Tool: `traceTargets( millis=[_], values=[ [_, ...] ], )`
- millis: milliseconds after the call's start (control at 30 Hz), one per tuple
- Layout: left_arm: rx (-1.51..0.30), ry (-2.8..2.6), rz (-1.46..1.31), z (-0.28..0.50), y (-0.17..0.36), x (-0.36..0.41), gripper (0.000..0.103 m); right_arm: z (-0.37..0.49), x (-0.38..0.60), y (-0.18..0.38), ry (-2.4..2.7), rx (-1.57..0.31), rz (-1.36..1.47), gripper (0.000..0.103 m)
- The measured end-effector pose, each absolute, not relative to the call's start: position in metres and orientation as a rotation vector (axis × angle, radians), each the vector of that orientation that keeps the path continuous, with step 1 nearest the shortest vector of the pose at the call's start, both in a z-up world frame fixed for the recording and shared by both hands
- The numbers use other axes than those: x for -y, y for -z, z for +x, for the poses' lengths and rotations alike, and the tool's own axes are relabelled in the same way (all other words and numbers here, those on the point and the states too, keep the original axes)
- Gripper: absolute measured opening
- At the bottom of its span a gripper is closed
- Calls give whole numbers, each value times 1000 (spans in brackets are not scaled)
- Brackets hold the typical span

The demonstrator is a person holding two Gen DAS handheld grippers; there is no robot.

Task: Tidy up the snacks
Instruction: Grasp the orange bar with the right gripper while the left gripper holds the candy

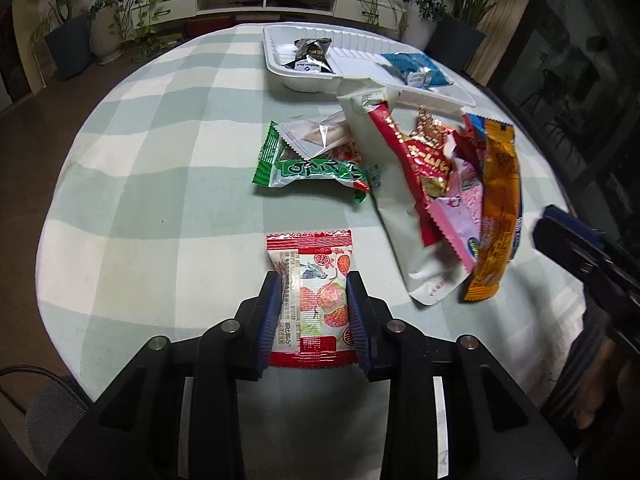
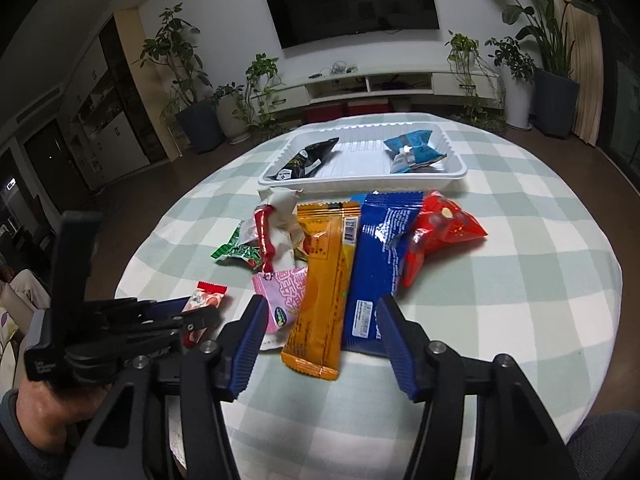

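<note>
Two packets already lay in the white tray (image 2: 454,184) — most snacks were still piled on the table. Left gripper (image 1: 314,312) pinched the strawberry packet (image 1: 310,280); right gripper (image 2: 320,344) stood half-open around the orange packet (image 2: 320,296), not gripping.

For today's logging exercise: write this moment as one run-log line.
left gripper: shut on strawberry packet | right gripper: open over orange packet | tray: two snacks inside
</note>
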State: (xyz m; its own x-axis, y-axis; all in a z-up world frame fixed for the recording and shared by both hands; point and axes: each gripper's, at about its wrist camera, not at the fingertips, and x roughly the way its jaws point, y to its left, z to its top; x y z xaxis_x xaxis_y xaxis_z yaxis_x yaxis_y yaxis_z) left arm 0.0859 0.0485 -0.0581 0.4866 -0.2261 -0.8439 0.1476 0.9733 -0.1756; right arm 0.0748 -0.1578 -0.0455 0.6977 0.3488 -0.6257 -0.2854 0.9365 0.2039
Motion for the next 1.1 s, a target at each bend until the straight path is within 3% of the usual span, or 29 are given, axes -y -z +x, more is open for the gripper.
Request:
traceTargets(
  millis=[200,967,1100],
  values=[
    [-1040,249,-112,86,60,-50,30,92,152,56,-351,-777,99,47],
    [-1035,273,-134,87,60,-52,30,105,139,69,-358,-873,41,32],
    [-1035,276,-138,87,61,-52,30,104,143,69,-373,-877,67,22]
  ],
)
